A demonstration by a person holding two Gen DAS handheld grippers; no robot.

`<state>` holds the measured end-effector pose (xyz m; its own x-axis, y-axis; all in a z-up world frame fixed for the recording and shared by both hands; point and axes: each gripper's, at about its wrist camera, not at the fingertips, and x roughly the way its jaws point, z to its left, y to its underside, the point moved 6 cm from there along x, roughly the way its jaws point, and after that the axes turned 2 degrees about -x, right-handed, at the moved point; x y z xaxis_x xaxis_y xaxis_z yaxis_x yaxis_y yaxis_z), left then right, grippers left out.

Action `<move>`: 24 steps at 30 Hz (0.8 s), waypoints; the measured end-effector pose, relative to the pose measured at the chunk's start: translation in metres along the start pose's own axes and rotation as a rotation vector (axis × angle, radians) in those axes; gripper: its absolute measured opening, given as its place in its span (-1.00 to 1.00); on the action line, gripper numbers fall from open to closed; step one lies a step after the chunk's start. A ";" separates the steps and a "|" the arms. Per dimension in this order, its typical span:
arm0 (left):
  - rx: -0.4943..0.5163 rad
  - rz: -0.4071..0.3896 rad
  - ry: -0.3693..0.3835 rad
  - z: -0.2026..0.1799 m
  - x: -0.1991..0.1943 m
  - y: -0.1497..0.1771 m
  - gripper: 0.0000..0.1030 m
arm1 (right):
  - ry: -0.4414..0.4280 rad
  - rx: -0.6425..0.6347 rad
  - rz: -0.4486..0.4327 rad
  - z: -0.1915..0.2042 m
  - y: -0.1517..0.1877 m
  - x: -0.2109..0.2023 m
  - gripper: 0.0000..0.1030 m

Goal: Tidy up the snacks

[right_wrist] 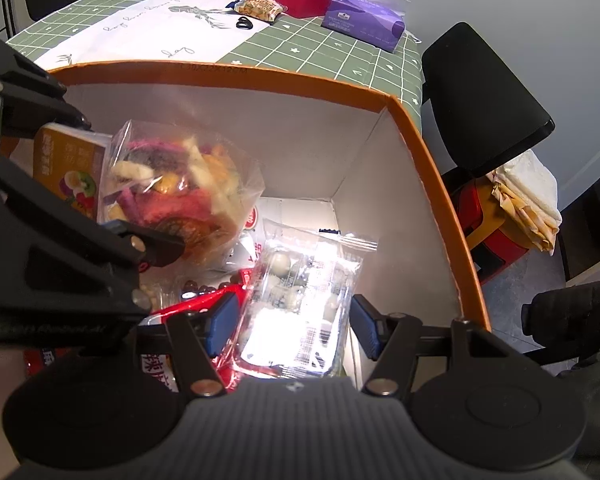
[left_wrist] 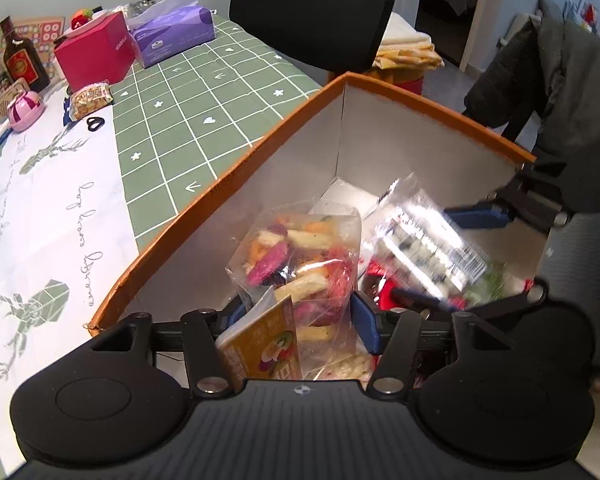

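An orange-rimmed cardboard box (left_wrist: 432,104) with white inner walls stands at the table's edge; its rim also shows in the right wrist view (right_wrist: 432,168). My left gripper (left_wrist: 298,316) is inside it, jaws wide apart around a clear bag of colourful dried fruit chips (left_wrist: 300,256), also in the right wrist view (right_wrist: 180,192). My right gripper (right_wrist: 288,320) is open over the box, with a clear packet of round candies (right_wrist: 304,292) between its pads; the packet looks blurred in the left wrist view (left_wrist: 424,244). Red snack packs (right_wrist: 204,308) lie underneath.
On the green checked tablecloth (left_wrist: 204,92) lie a nut snack bag (left_wrist: 90,98), a red box (left_wrist: 94,54), a purple tissue pack (left_wrist: 172,34), a bottle (left_wrist: 20,60) and a pink pot (left_wrist: 24,110). A black chair (left_wrist: 312,16) stands beyond the box.
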<state>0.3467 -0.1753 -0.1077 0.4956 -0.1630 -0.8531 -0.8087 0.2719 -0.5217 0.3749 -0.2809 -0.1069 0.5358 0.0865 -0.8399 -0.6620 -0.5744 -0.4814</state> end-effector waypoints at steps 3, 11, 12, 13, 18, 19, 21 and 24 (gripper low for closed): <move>-0.018 -0.015 0.017 -0.004 -0.007 -0.003 0.49 | 0.009 -0.007 -0.001 0.002 -0.001 -0.005 0.30; 0.039 -0.064 -0.006 -0.023 -0.036 -0.007 0.54 | 0.066 -0.001 -0.016 -0.005 0.003 -0.038 0.44; 0.045 -0.071 -0.010 -0.026 -0.041 -0.008 0.54 | 0.074 0.003 -0.017 -0.007 0.004 -0.044 0.44; 0.051 -0.078 -0.014 -0.028 -0.047 -0.009 0.54 | 0.083 0.005 -0.019 -0.008 0.005 -0.049 0.44; 0.073 -0.116 -0.022 -0.038 -0.080 -0.008 0.55 | 0.121 0.015 -0.037 -0.010 0.007 -0.083 0.44; 0.078 -0.127 -0.021 -0.039 -0.089 -0.007 0.57 | 0.128 0.019 -0.042 -0.010 0.007 -0.090 0.44; 0.085 -0.155 -0.014 -0.043 -0.107 -0.005 0.60 | 0.138 0.035 -0.060 -0.011 0.010 -0.110 0.44; 0.096 -0.191 -0.009 -0.049 -0.133 -0.001 0.67 | 0.144 0.065 -0.082 -0.012 0.015 -0.136 0.45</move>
<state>0.2661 -0.2005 0.0066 0.6399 -0.2120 -0.7386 -0.6660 0.3264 -0.6708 0.2980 -0.3116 0.0033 0.6563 0.0107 -0.7545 -0.6426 -0.5162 -0.5662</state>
